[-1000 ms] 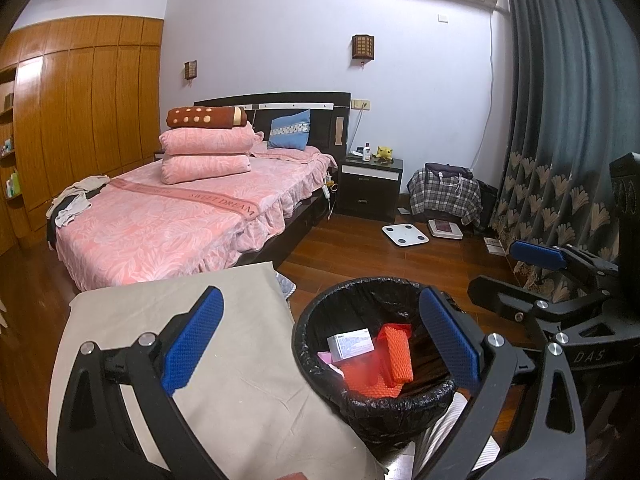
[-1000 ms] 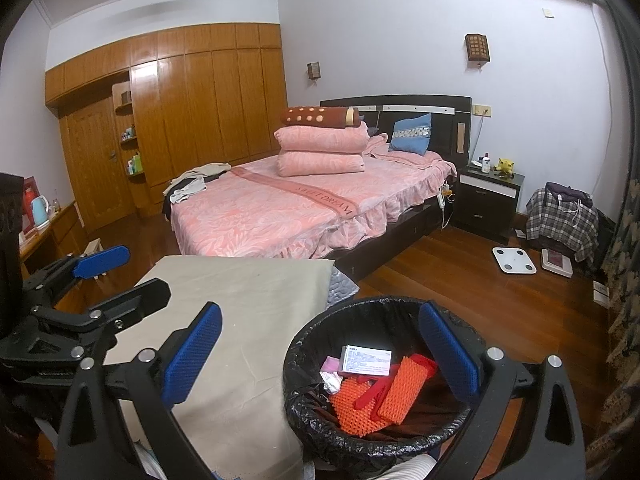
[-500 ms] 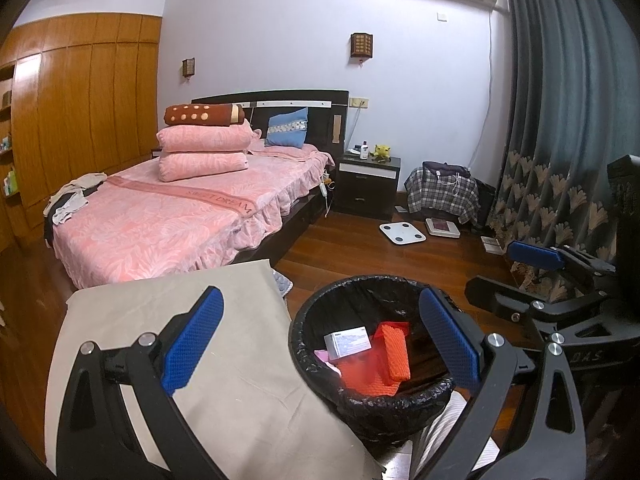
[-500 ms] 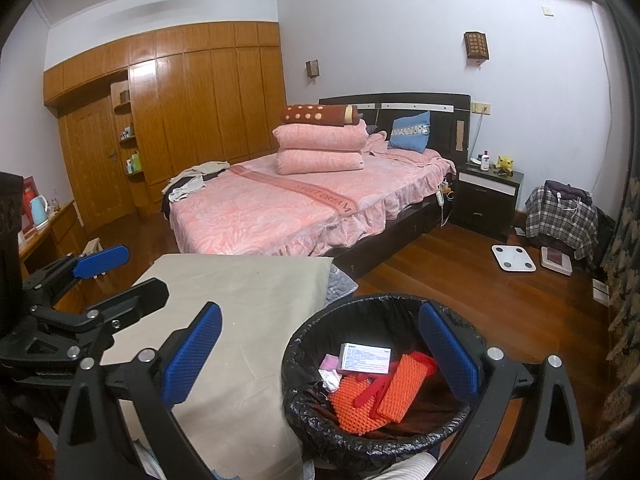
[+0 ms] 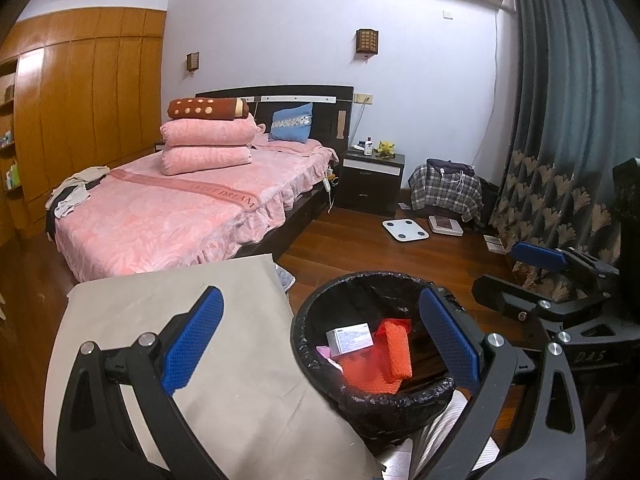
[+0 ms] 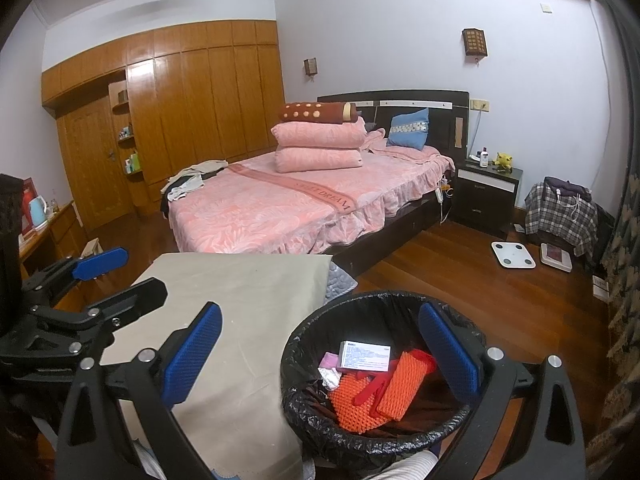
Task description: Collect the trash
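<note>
A round bin with a black liner (image 5: 384, 404) (image 6: 372, 440) stands on the floor beside the cloth-covered table (image 5: 240, 320) (image 6: 248, 292). Inside lie a small white box (image 5: 350, 340) (image 6: 365, 356), orange foam netting (image 5: 396, 352) (image 6: 400, 384) and a pink scrap (image 6: 330, 360). My left gripper (image 5: 320, 346) is open and empty, held above the table edge and the bin. My right gripper (image 6: 318, 354) is open and empty in the same stance. Each gripper shows in the other's view: the right one (image 5: 536, 276), the left one (image 6: 104, 276).
A bed with a pink cover (image 5: 172, 208) (image 6: 304, 204) stands behind the table. A dark nightstand (image 5: 374, 180), a plaid-covered heap (image 5: 444, 192), a white scale (image 5: 405, 229) and a curtain (image 5: 560, 120) are at the right. A wooden wardrobe (image 6: 180, 120) lines the left wall.
Both views have drifted only slightly; the bin and bed sit a touch lower and to the left. Both grippers stay open and empty.
</note>
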The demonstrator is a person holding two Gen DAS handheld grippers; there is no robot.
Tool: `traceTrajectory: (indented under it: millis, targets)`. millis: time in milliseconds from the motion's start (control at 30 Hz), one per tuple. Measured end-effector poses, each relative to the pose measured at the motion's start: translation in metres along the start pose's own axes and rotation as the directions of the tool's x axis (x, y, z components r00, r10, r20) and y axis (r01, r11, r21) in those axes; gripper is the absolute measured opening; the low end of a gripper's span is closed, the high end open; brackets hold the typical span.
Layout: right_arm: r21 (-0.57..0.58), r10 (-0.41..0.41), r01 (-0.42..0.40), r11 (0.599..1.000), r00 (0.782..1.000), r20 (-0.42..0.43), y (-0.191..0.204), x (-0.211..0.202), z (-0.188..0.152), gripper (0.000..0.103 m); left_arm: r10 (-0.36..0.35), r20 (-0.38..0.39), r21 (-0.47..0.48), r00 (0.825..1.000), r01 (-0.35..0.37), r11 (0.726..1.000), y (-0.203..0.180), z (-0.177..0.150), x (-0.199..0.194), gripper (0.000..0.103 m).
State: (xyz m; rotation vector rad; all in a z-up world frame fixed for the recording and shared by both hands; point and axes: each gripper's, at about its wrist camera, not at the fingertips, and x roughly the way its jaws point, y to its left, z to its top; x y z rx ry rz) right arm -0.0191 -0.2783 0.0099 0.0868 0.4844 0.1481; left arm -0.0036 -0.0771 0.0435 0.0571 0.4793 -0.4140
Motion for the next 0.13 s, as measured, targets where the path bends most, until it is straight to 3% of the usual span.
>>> traceTrajectory:
  millis: [133]
  targets:
    - [0.004, -0.002, 0.002, 1.0, 1.0, -0.004, -0.0017, -0.0004, 0.0008, 0.097, 0.001, -0.004, 0.002, 1.0, -0.001, 1.0, -0.0006, 0.0003, 0.0007, 0.096]
